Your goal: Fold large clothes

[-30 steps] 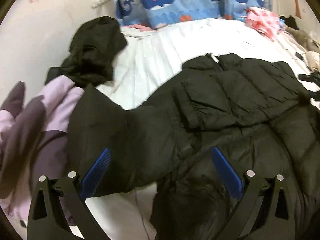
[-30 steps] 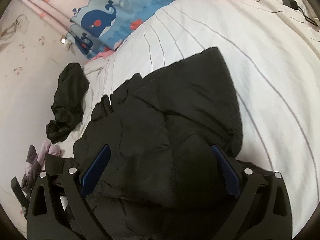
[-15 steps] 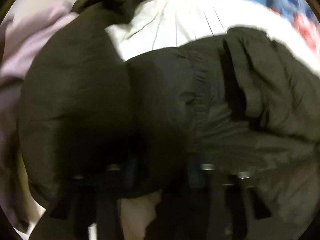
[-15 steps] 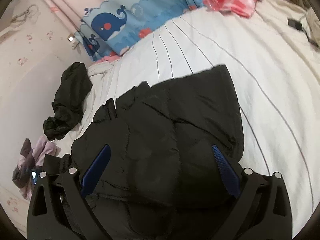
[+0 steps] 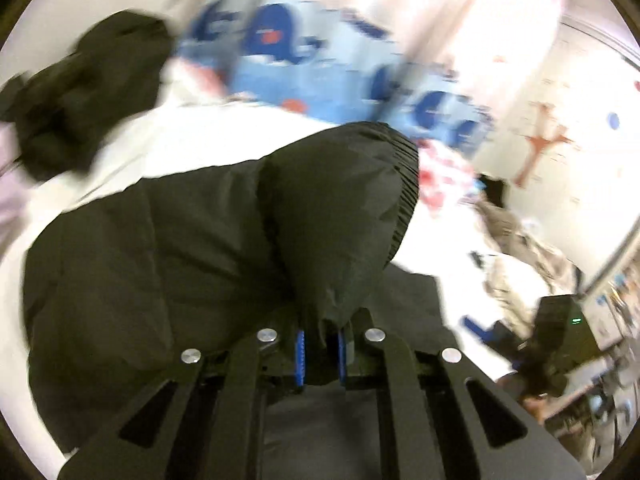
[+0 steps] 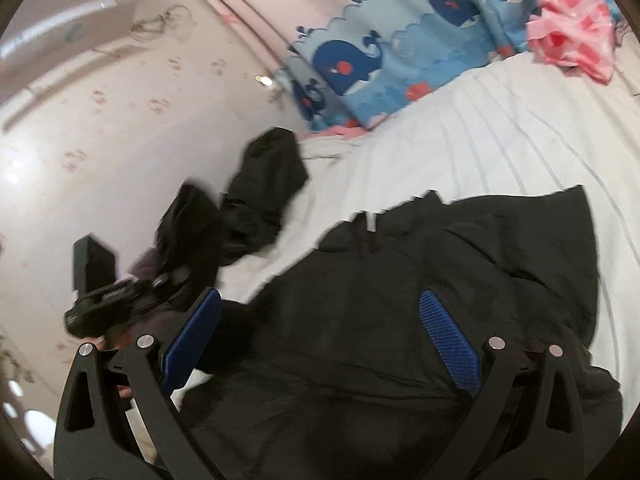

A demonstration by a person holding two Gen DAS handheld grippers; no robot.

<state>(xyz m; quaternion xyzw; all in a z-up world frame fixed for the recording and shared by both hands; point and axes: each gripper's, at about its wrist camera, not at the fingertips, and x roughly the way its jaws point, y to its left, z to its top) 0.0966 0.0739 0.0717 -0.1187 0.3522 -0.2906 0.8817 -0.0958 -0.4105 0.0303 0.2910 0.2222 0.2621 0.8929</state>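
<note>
A large black puffer jacket (image 6: 460, 280) lies spread on the white striped bed sheet (image 6: 500, 128). My left gripper (image 5: 320, 356) is shut on a sleeve of the jacket (image 5: 332, 216) and holds it lifted above the bed, the elastic cuff pointing up and away. My right gripper (image 6: 320, 344) is open and empty, hovering over the jacket's body, its blue pads wide apart. The left gripper also shows in the right wrist view (image 6: 104, 296) at the left, partly hidden by cloth.
A crumpled black garment (image 6: 264, 196) lies at the bed's left edge by the wall. A whale-print blue fabric (image 6: 400, 48) and a pink-red cloth (image 6: 572, 36) lie at the far side. More clothes and clutter (image 5: 532, 256) sit at the right.
My left gripper closed on the jacket sleeve and lifted it up, swinging toward the right. My right gripper stayed open and drew back a little over the jacket.
</note>
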